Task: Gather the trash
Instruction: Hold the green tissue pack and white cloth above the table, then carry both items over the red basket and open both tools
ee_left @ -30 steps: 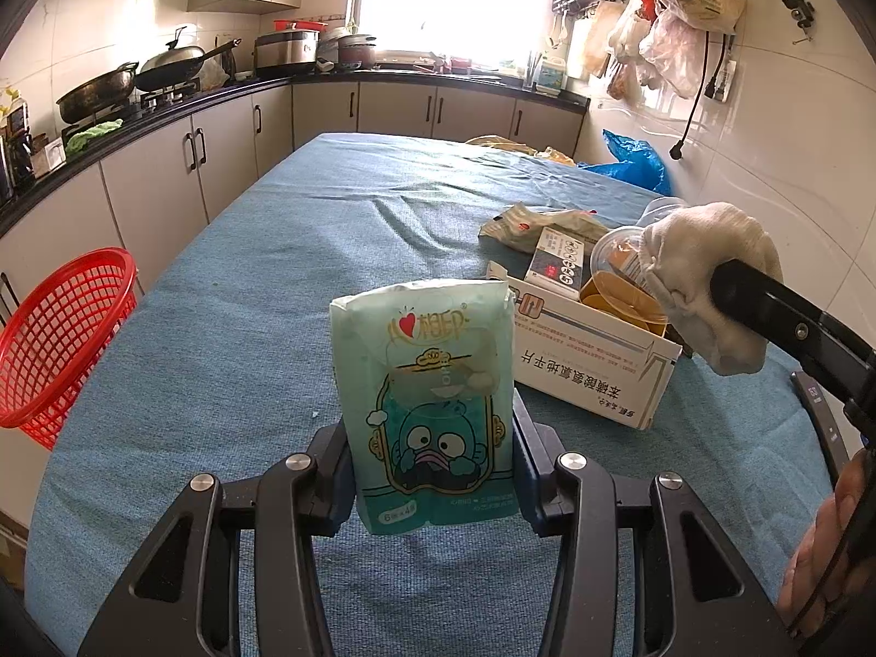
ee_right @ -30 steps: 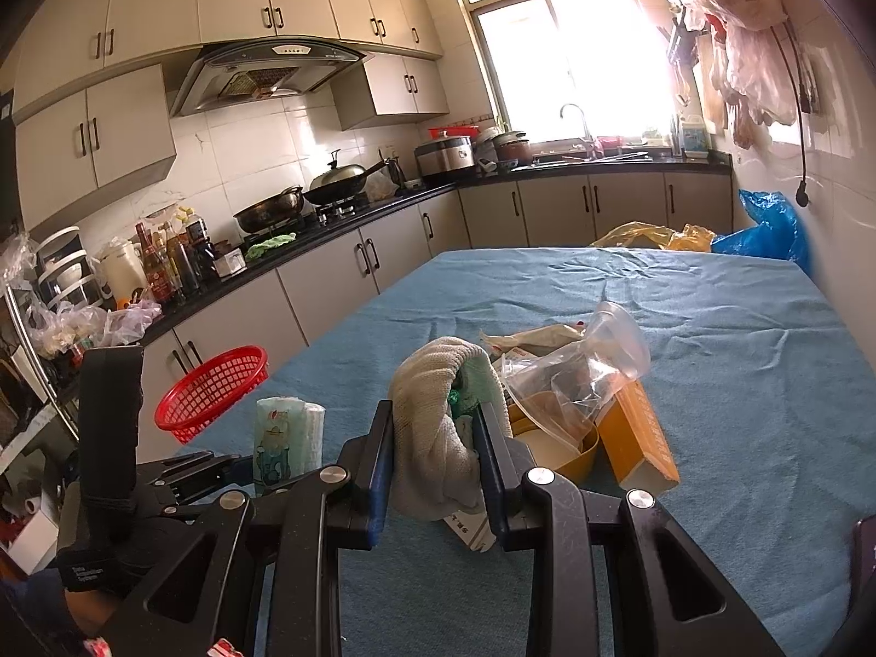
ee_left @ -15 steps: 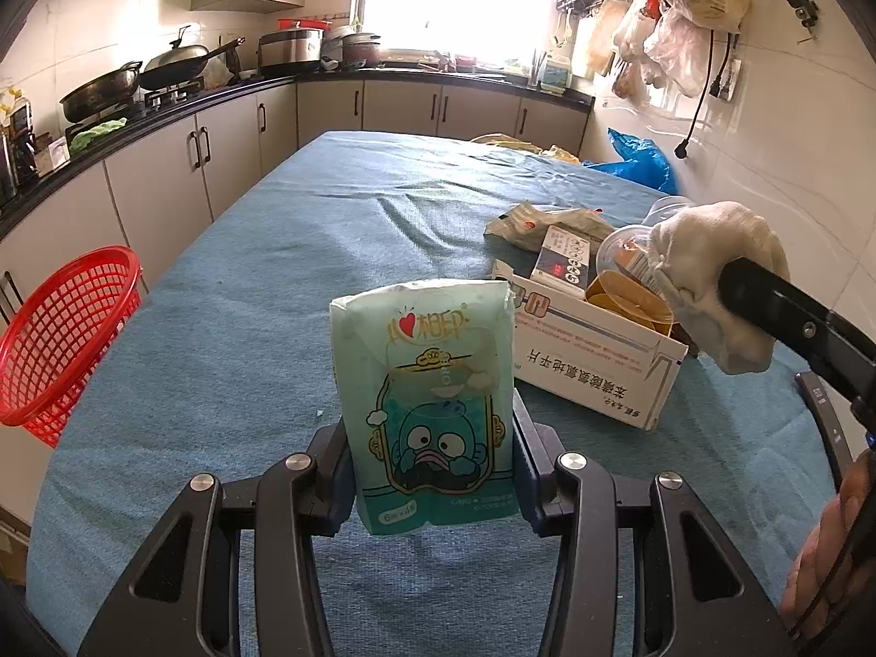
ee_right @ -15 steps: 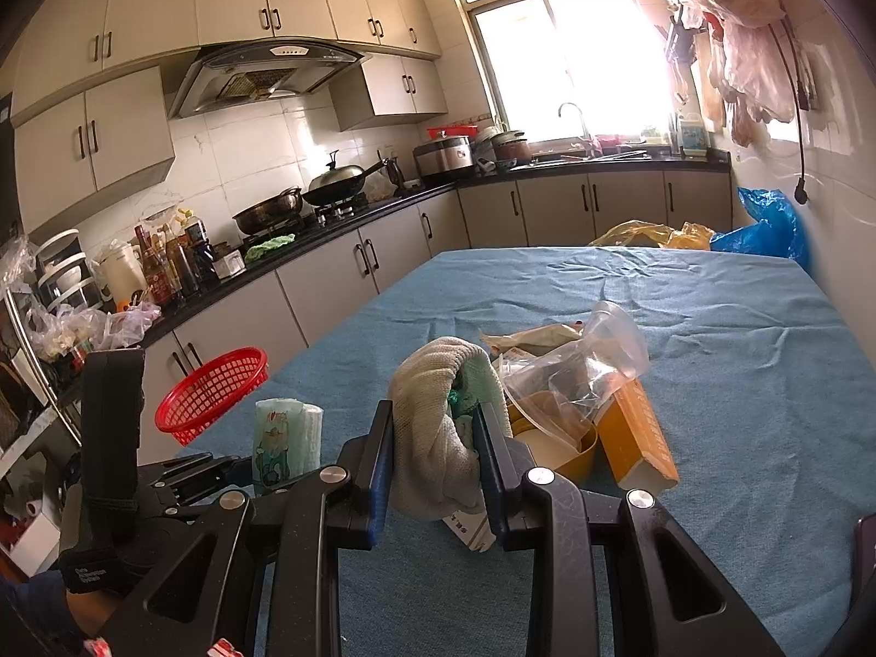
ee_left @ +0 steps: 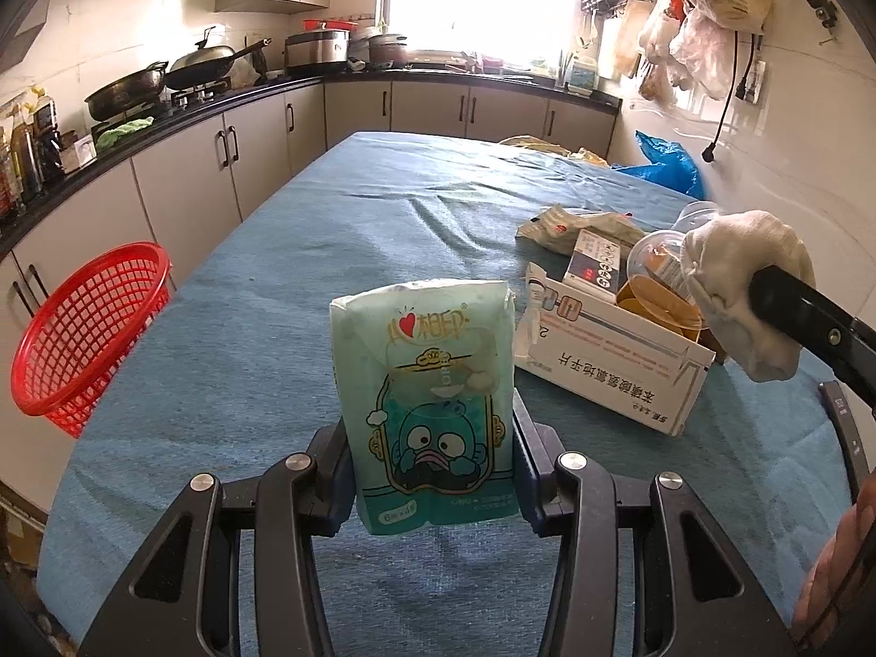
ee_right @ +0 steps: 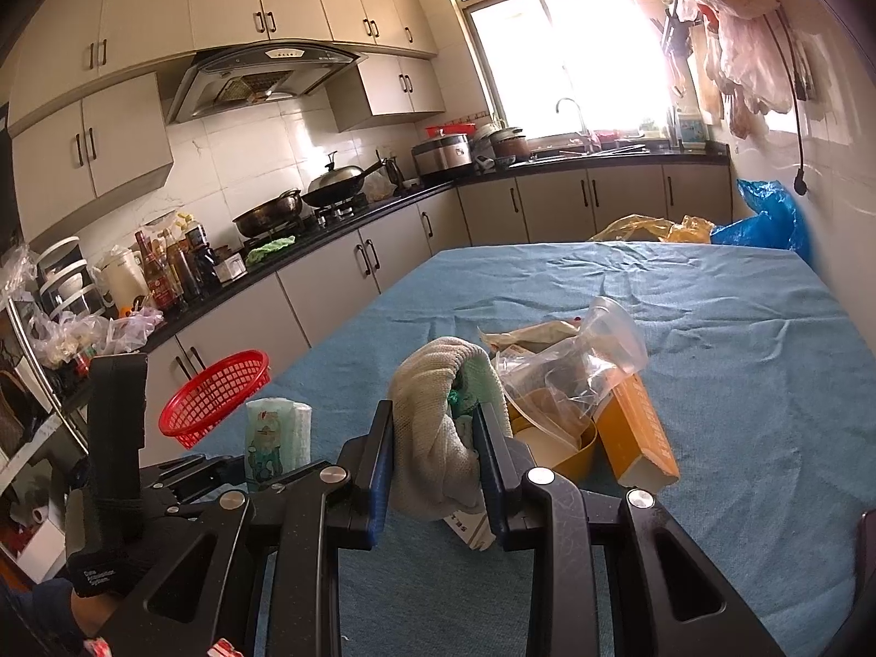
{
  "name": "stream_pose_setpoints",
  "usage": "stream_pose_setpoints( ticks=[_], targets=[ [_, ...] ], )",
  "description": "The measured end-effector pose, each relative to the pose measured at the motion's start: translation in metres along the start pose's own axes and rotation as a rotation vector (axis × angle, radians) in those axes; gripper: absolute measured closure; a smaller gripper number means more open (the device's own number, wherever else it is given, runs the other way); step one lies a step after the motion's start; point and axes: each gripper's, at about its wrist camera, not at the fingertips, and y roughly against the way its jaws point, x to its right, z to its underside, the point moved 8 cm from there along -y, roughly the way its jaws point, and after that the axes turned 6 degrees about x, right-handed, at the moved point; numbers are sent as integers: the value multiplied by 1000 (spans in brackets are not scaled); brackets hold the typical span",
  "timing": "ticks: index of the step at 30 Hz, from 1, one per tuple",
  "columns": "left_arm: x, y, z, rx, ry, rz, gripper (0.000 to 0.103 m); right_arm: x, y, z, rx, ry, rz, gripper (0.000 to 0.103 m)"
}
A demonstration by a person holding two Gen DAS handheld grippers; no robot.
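My left gripper (ee_left: 430, 471) is shut on a teal tissue pack (ee_left: 430, 405) with a cartoon fish, held upright above the blue tablecloth (ee_left: 274, 295). My right gripper (ee_right: 432, 457) is shut on a crumpled off-white cloth (ee_right: 432, 427); that cloth (ee_left: 750, 295) also shows at the right of the left wrist view. In the right wrist view the tissue pack (ee_right: 276, 435) stands at the left. A red mesh basket (ee_left: 87, 328) hangs off the table's left edge. A trash pile holds a white carton (ee_left: 607, 361), a yellow bowl (ee_left: 662, 312) and a clear plastic bag (ee_right: 580, 367).
A blue plastic bag (ee_right: 766, 216) and a yellow bag (ee_right: 646, 227) lie at the table's far end. Cabinets and a counter with pans (ee_right: 328, 183) run along the left. An orange box (ee_right: 635, 432) lies beside the bowl. A person's hand (ee_left: 837, 569) shows at lower right.
The left wrist view has tilted slightly, so the table and trash pile sit a little differently in frame. Both grips and the right wrist view are unchanged.
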Motion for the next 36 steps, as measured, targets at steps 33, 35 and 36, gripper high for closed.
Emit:
stream_pose_setpoints(
  ticks=[33,35,36],
  targets=[
    [-82,53,-29,103,128,-84,58,-59,-39,-11,-148,-85,-147,73],
    [-100,57,-34,112,156,-96,58,-73,-50,-16,-169,-81,-170,72],
    [-108,58,-36,116,170,-102,58,-79,-53,-18,-175,-81,-179,72]
  ],
)
